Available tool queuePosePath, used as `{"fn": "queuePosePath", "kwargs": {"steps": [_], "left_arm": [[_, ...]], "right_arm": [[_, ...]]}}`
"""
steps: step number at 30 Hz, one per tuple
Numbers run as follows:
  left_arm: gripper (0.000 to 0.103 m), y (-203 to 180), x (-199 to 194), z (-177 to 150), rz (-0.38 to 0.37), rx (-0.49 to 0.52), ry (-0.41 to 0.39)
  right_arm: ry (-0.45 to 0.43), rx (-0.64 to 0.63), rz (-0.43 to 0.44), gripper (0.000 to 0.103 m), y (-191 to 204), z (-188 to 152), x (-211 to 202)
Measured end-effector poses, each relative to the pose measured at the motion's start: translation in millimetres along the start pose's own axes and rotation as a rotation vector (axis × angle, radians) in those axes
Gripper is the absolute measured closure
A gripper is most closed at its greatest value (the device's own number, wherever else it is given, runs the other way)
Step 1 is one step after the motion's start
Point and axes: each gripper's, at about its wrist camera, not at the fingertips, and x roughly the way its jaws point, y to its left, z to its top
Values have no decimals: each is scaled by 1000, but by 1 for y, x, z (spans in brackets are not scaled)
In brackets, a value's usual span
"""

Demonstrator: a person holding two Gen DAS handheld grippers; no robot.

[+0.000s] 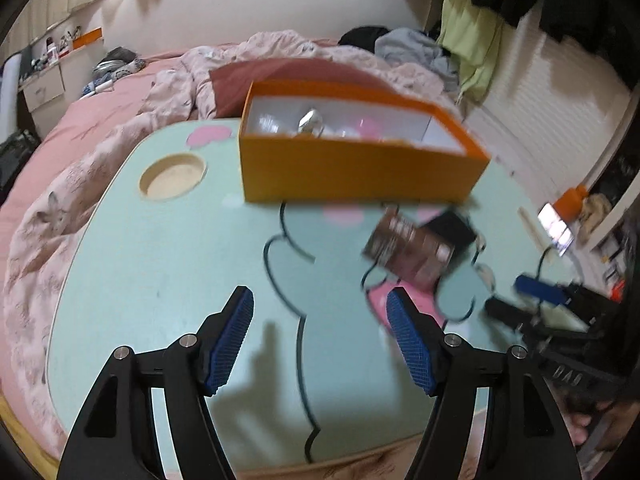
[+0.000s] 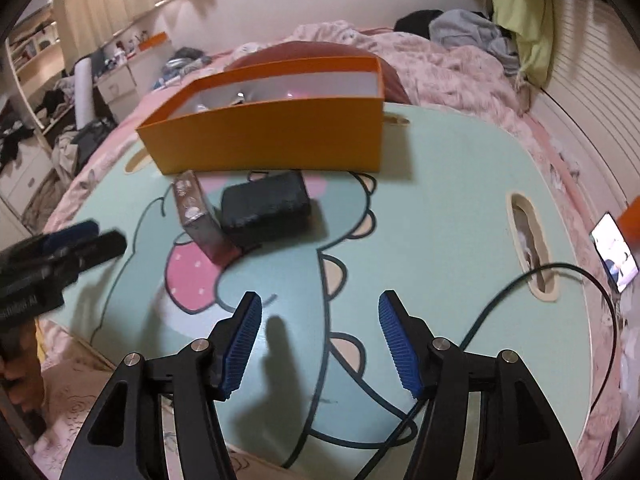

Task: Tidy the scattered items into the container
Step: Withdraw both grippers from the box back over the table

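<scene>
An open orange box [image 1: 352, 168] stands on the mint-green lap table [image 1: 160, 264] and holds several small shiny and pink items. In front of it lie a brown packet [image 1: 408, 250] and a black case [image 1: 452, 228], touching each other. My left gripper [image 1: 320, 344] is open and empty, hovering over the table left of them. In the right wrist view the box [image 2: 272, 136], the packet [image 2: 200, 216] and the black case [image 2: 266, 202] lie ahead and left of my open, empty right gripper [image 2: 320, 344]. Each gripper shows blurred at the other view's edge.
The table [image 2: 440, 208] sits on a bed with a pink quilt [image 1: 60, 208]. It has a round cup recess [image 1: 172, 176] and a slot [image 2: 532, 240]. A black cable [image 2: 500, 312] runs across its right side near a lit phone [image 2: 616, 256]. Clothes pile beyond the box.
</scene>
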Motion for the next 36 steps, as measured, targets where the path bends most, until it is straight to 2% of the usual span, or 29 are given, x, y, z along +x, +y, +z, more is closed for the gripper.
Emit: {"fn": "queuePosePath", "kwargs": {"steps": [2, 4, 6, 8, 12, 13, 15, 36], "left_arm": [[33, -1, 7, -5, 41, 9, 18], [33, 0, 16, -8, 50, -1, 57], [31, 1, 21, -10, 67, -6, 71], [25, 0, 21, -10, 95, 0, 72], [4, -2, 25, -11, 125, 6, 73], [0, -2, 26, -12, 127, 4, 70], [0, -2, 27, -14, 127, 3, 67], [0, -1, 32, -13, 129, 3, 63]], "right_arm": [[11, 7, -33, 42, -1, 0, 3], [9, -7, -81, 37, 2, -3, 5], [6, -16, -111, 24, 4, -4, 7], [7, -3, -121, 17, 2, -6, 9], [22, 23, -124, 4, -4, -5, 12], [24, 23, -124, 3, -4, -5, 13], [27, 18, -120, 1, -4, -5, 13], [27, 16, -120, 0, -2, -4, 14]]}}
